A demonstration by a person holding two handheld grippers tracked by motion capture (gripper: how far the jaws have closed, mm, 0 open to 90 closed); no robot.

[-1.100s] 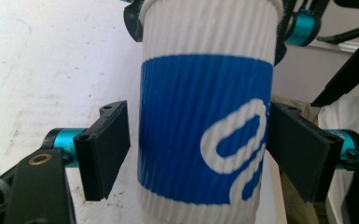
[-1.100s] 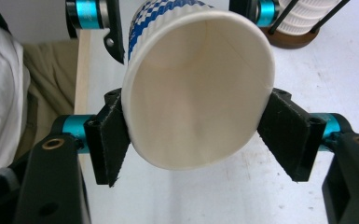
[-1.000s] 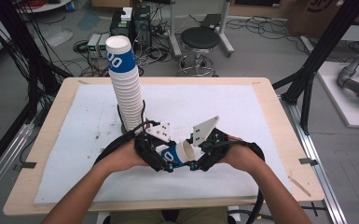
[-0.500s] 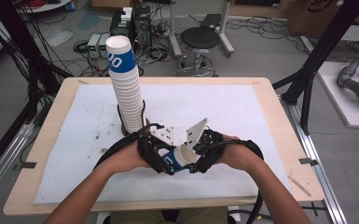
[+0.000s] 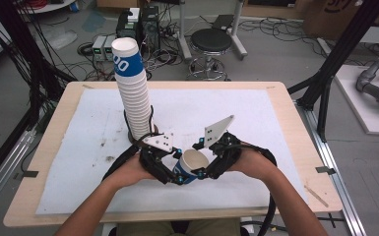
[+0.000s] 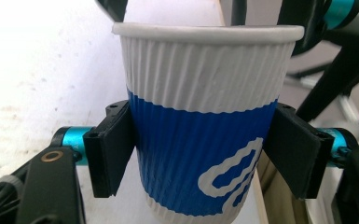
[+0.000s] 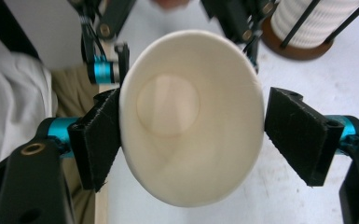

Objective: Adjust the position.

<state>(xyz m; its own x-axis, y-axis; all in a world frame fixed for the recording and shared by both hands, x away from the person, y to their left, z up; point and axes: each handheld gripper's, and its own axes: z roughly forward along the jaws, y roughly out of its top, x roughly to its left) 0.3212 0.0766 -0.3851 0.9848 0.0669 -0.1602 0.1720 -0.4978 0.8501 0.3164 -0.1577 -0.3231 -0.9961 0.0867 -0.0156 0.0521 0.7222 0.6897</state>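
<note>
High view, cup location: 1 paper cup (image 5: 191, 166) held above the near middle of the white table cover (image 5: 256, 123), between both hands, mouth tilted up and toward the right.
Cup look: ribbed wall, white upper band under a rolled rim, blue lower band with white outlined lettering (image 6: 200, 140); inside plain cream, round bottom visible (image 7: 189, 116).
Left gripper (image 5: 170, 169): 2 pads pinching the cup's blue band, touching both sides.
Right gripper (image 5: 207, 167): spread around the cup's mouth; 1 pad touches the rim, the other just beside it.
Cup stack (image 5: 130, 91): tall, upright in a wire holder, behind the left hand (image 5: 130, 169).
</note>
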